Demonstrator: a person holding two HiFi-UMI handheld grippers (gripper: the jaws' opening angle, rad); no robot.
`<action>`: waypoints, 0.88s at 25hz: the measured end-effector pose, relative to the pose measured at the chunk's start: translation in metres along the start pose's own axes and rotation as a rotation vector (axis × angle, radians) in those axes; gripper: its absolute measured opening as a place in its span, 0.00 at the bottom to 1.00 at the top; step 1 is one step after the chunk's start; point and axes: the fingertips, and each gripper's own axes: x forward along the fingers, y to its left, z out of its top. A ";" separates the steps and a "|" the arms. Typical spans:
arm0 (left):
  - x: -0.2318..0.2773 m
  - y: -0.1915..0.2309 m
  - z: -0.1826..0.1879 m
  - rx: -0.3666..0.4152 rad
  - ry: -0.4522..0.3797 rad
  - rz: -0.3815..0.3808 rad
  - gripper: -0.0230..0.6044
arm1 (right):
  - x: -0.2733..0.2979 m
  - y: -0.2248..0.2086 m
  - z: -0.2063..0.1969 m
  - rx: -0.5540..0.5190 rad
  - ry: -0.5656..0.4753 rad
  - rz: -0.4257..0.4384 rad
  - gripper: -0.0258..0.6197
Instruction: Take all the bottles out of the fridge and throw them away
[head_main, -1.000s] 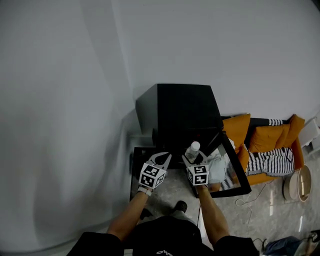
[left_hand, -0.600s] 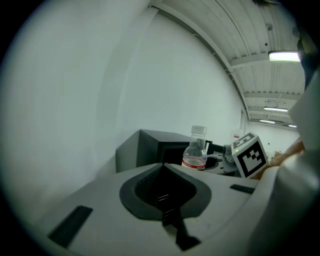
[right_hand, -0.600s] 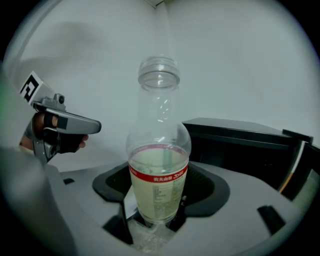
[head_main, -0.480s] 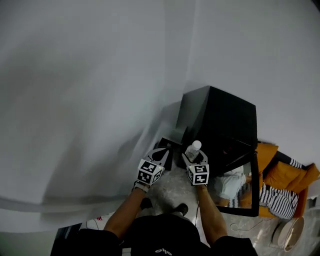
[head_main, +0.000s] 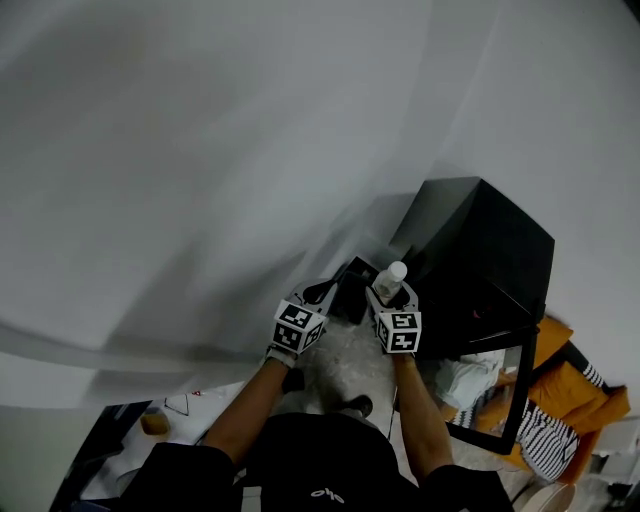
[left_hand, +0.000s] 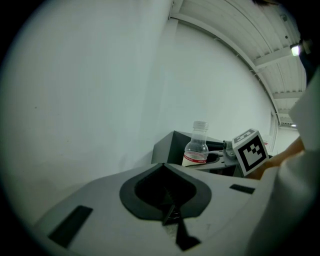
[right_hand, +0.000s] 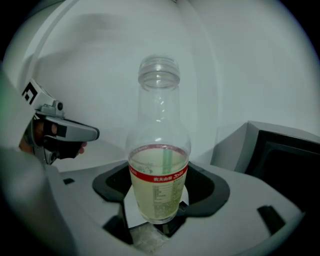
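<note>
Right gripper (head_main: 388, 300) has its fingers pinching the clear plastic bottle with a red-banded label (right_hand: 159, 170) low on its body. It is held upright, probably so the pale liquid stays put. The bottle is out of the black box-shaped fridge (head_main: 480, 265), just beside it. Left gripper (left_hand: 167, 212): fingers pressed together, empty, likely just along for the walk.

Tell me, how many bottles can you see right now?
1. The clear bottle, with a red band on its label, stands upright, clamped in the right gripper. More may be hidden inside the black fridge, whose inside is out of sight.
</note>
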 end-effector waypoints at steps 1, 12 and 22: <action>0.001 0.001 -0.001 -0.002 0.003 0.000 0.04 | 0.002 0.000 0.000 0.000 0.003 0.002 0.53; 0.032 0.015 -0.049 -0.022 0.049 -0.008 0.04 | 0.052 -0.017 -0.037 0.007 0.039 0.045 0.53; 0.072 0.029 -0.126 -0.043 0.089 0.009 0.04 | 0.091 -0.032 -0.105 -0.025 0.069 0.099 0.53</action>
